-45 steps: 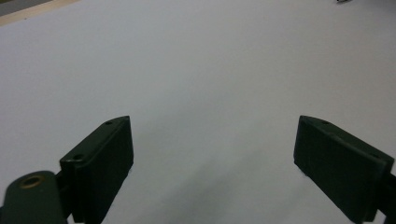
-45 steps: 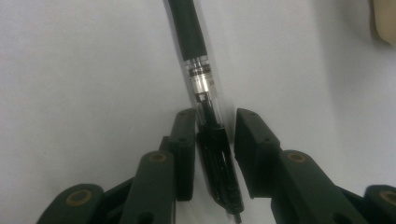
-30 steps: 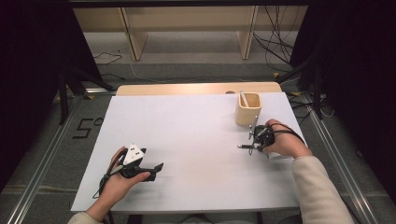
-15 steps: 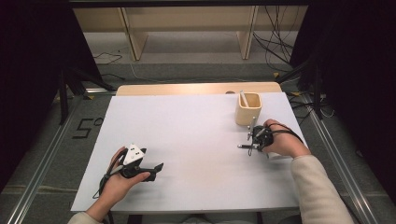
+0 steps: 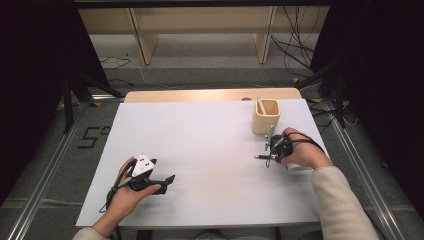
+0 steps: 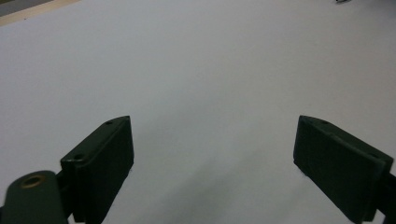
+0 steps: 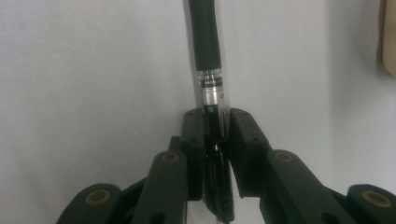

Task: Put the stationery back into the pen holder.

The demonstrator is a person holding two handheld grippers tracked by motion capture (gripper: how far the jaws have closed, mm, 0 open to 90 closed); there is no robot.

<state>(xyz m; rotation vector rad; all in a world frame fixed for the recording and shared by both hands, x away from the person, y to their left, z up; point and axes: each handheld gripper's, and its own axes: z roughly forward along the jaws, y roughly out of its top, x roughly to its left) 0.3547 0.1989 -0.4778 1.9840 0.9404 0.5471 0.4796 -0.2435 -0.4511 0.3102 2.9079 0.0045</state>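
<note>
Right gripper [image 7: 215,135]: jaws have just been closing, now pressed on a black pen [image 7: 208,70] from both sides. Pen runs straight ahead from between the jaws, dark rubber grip section farthest out, clear barrel nearest the pads. White tabletop [image 7: 93,70] beneath. Beige edge [image 7: 390,42] far right.

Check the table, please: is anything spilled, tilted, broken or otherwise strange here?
Nothing stands out. The white table looks clean, with no spill. The beige square holder cup stands upright near the far edge with a pale stick in it. The right claw is shut on a black pen with a clear barrel; the left claw is open.
</note>
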